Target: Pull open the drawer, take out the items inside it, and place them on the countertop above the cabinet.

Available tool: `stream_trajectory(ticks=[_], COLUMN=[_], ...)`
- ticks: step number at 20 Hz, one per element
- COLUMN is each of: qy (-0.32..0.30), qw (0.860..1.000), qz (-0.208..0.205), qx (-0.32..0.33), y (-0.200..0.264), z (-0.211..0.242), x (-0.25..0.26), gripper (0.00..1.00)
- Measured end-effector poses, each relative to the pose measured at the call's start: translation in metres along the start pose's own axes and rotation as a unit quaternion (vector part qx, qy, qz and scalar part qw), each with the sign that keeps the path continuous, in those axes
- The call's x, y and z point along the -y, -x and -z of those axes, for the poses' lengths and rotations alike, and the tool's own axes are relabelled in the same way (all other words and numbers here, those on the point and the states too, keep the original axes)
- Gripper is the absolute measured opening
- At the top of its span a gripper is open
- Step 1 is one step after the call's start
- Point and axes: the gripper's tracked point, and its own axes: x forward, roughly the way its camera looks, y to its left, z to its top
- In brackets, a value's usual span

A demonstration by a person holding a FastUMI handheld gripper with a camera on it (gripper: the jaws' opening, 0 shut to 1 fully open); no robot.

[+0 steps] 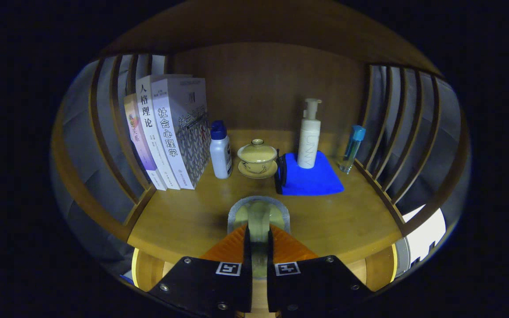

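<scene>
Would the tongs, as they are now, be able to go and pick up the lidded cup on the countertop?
Probably not yet. The tongs are shut on a flat roll of tape, so they are occupied. The path itself looks free: bare countertop lies between them and the lidded cup.

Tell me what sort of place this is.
Probably a home-style wooden shelf nook above a cabinet: upright books, a lidded teacup and a pump bottle stand there. The gripper grips a roundish item.
</scene>
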Motion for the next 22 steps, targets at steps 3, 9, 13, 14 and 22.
stream_trajectory(ticks=[3, 9, 13, 14, 22], qy=[0.014, -0.010, -0.007, -0.003, -0.026], qw=[1.000, 1.000, 1.000, 1.000, 0.996], qz=[0.008, 0.013, -0.001, -0.003, -0.025], qx=[0.003, -0.006, -0.021, -0.017, 0.077], y=[-0.020, -0.048, -0.062, -0.063, 0.029], z=[-0.009, -0.018, -0.006, -0.006, 0.008], x=[0.002, 0.009, 0.008, 0.007, -0.001], gripper=[0.14, 0.19, 0.31, 0.36, 0.96])
